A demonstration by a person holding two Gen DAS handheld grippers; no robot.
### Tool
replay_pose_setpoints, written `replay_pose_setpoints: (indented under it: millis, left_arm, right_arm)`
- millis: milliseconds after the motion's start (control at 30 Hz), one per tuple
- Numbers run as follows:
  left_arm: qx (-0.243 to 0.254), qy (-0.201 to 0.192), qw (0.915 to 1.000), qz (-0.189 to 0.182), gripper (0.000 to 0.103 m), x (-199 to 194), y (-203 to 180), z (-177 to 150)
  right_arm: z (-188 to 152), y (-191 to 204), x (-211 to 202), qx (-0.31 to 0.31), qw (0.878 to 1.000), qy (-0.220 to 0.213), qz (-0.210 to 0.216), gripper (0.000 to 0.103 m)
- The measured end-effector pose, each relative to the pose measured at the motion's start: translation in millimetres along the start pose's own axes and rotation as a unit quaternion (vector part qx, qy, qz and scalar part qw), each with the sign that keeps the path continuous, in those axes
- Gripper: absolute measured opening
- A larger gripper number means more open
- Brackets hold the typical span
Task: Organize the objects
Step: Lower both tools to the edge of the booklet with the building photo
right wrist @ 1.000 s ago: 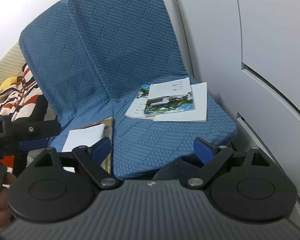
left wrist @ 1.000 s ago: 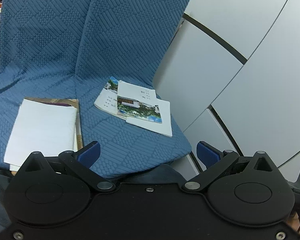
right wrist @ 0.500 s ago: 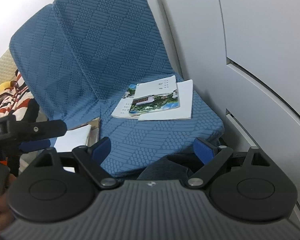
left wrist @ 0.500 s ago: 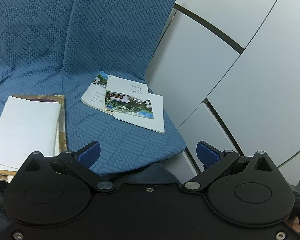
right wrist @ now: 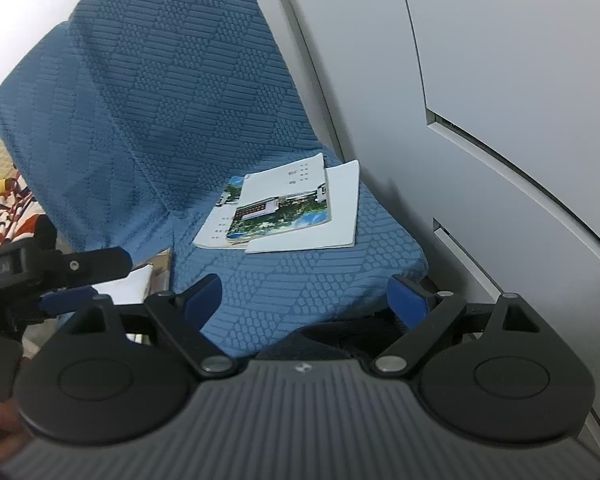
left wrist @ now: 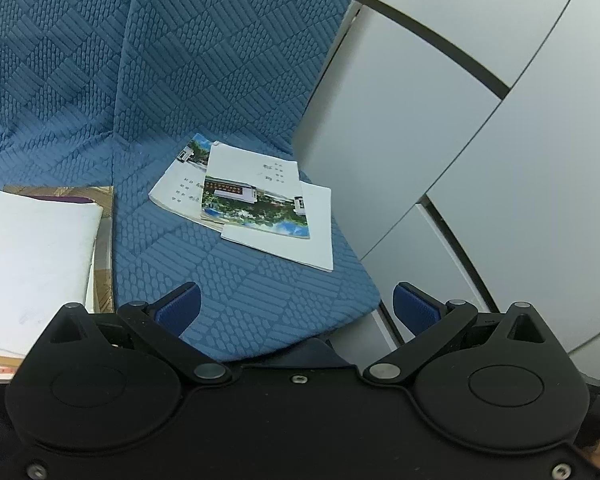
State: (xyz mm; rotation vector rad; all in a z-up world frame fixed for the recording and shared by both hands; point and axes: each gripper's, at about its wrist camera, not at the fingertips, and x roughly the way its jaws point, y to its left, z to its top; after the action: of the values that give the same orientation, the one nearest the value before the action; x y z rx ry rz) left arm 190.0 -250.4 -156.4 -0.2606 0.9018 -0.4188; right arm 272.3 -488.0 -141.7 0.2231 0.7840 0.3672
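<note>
Three overlapping booklets lie fanned on the right blue seat: a picture-covered booklet (left wrist: pixel 256 208) (right wrist: pixel 280 212) on top, a plain white one (left wrist: pixel 300 240) (right wrist: pixel 320 216) under its right side, another (left wrist: pixel 176 192) under its left. A second stack topped by a white booklet (left wrist: pixel 36 256) (right wrist: pixel 124 286) rests on the left seat. My left gripper (left wrist: pixel 296 304) hovers open over the seat's front edge, short of the fanned booklets. My right gripper (right wrist: pixel 304 298) is open too, nothing between its blue pads. The left gripper's finger (right wrist: pixel 80 264) shows at the right view's left.
Two blue quilted seat backs (left wrist: pixel 160 60) (right wrist: pixel 172 92) rise behind the booklets. Grey wall panels (left wrist: pixel 480 140) (right wrist: pixel 500 80) close off the right side, tight against the seat. Striped red-and-white fabric (right wrist: pixel 8 220) lies at the far left.
Both grippers have moved forward and down toward the right seat; the fanned booklets look larger and nearer. Both stay open. The booklets have not moved.
</note>
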Motion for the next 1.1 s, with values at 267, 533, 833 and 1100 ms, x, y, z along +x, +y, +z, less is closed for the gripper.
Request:
replay_pose_setpoints:
  millis: [267,533,833,1100]
  left_arm:
    - [-0.003,0.011,0.9999,0.007,0.102,36,1,12]
    - [-0.014,0.025,0.9994,0.019,0.102,74,14,23]
    - [-0.035,0.031,0.9985,0.026,0.102,115,44,37]
    - [-0.043,0.041,0.9977,0.033,0.099,164,68,43]
  right_arm:
    - [8,-11,26,0.013,1.0,0.008,-0.003,0.091]
    - [16,-20,57,0.018,1.0,0.019,-0.005,0.091]
    - [25,-23,95,0.02,0.999,0.024,-0.012,0.091]
    - [35,-27,136,0.022,0.999,0.022,-0.008,0.091]
